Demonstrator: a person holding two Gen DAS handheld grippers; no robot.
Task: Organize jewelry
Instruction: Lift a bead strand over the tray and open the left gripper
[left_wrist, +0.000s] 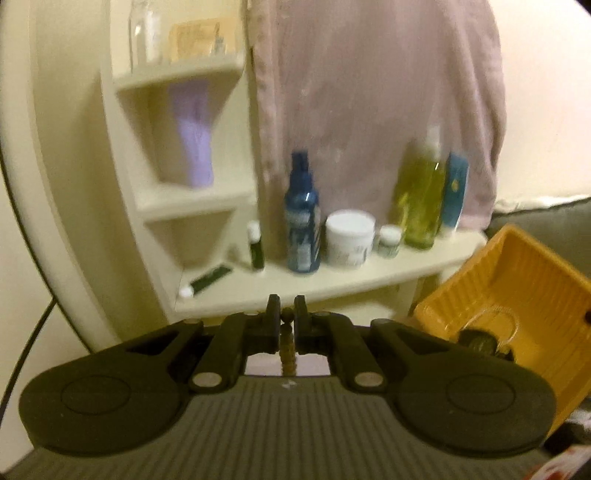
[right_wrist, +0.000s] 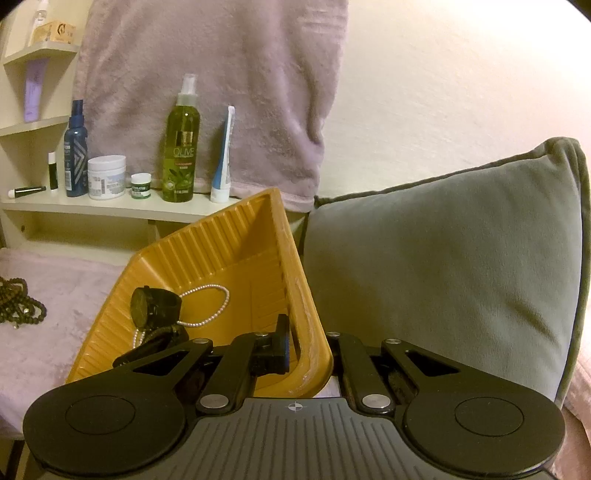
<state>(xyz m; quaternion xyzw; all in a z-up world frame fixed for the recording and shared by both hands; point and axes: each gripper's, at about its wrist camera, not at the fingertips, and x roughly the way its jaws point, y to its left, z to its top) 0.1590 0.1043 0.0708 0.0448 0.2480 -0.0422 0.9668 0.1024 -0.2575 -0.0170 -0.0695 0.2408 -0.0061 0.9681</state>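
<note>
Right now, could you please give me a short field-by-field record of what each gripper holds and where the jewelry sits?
left gripper: shut on a strand of dark brown beads
right gripper: shut on the wall of the tilted orange ribbed plastic tray
tray contents: black wristwatch, white pearl strand
outside tray: dark bead necklace lying on the pale pink cloth, left of the tray
beside tray: grey-green cushion, on its right

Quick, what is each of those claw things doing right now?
Left gripper: jaws shut on a bead strand.
Right gripper: jaws clamped on the rim of the yellow tray.
</note>
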